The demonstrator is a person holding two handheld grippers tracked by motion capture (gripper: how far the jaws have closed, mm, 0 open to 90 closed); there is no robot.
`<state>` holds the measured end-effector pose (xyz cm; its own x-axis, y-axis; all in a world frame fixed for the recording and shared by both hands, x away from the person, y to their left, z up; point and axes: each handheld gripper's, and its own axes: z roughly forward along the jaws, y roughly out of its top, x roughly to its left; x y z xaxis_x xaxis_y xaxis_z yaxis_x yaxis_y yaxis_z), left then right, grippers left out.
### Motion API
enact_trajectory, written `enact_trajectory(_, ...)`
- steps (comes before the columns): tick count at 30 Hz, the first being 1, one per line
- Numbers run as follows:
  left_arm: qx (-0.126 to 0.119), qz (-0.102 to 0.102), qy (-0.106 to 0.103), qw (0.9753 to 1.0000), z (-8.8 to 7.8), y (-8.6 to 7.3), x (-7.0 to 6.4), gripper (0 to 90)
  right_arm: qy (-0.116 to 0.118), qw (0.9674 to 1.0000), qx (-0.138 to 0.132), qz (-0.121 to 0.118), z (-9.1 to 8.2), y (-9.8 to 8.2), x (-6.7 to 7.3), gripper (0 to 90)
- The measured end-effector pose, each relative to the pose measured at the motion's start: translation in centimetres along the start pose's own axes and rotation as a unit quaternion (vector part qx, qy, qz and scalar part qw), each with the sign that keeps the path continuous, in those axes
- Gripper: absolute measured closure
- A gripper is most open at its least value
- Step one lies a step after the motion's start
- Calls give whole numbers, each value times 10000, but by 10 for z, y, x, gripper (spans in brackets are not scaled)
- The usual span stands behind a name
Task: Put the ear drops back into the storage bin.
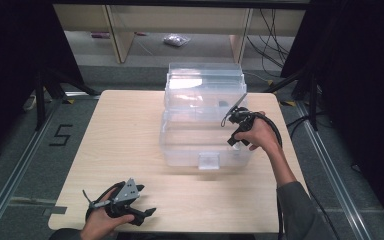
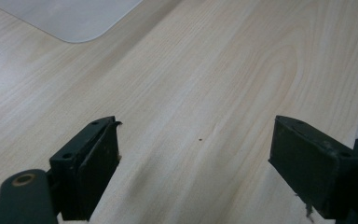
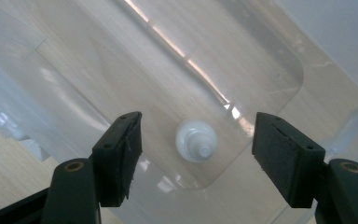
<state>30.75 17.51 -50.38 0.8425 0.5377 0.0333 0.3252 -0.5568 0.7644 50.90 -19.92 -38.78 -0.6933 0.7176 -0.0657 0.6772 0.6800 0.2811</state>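
While the right hand-held gripper is hovering over the clear plastic box, its jaws are standing apart with nothing pressed between them, and a small white bottle is standing upright on the box floor directly below, cap pointing up at the camera. In the high view the same right hand-held gripper is pointing down inside the near right part of the box, whose lid is leaning open at the back. The bottle looks set down, so the step in hand is judged to be the release and withdrawal.

Doing it well means lifting straight up, keeping the jaws wide and centred on the cap so that neither pad is brushing it and tipping the bottle. The thing looks light and narrow, so a sideways nudge could topple it or send it sliding on the smooth plastic. Clearing the right wall and the front rim before swinging the hand back toward the person is the safer path; the trailing cable should be kept off the rim too.

Near the front left edge of the table, the left hand-held gripper is resting low, and its own view is showing the left hand-held gripper with jaws open wide over bare wood, holding nothing.
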Motion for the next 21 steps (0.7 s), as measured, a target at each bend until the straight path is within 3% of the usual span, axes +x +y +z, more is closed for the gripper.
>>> enact_trajectory(10, 21, -8, -34, 10000, 0, 0, 0, 151, -43, 9999, -104, -47, -15, -7, 6, 303)
enact_trajectory(21, 20, -7, -33, 10000, 0, 0, 0, 151, 69, 9975, -694, -60, -27, -22, 26, 253)
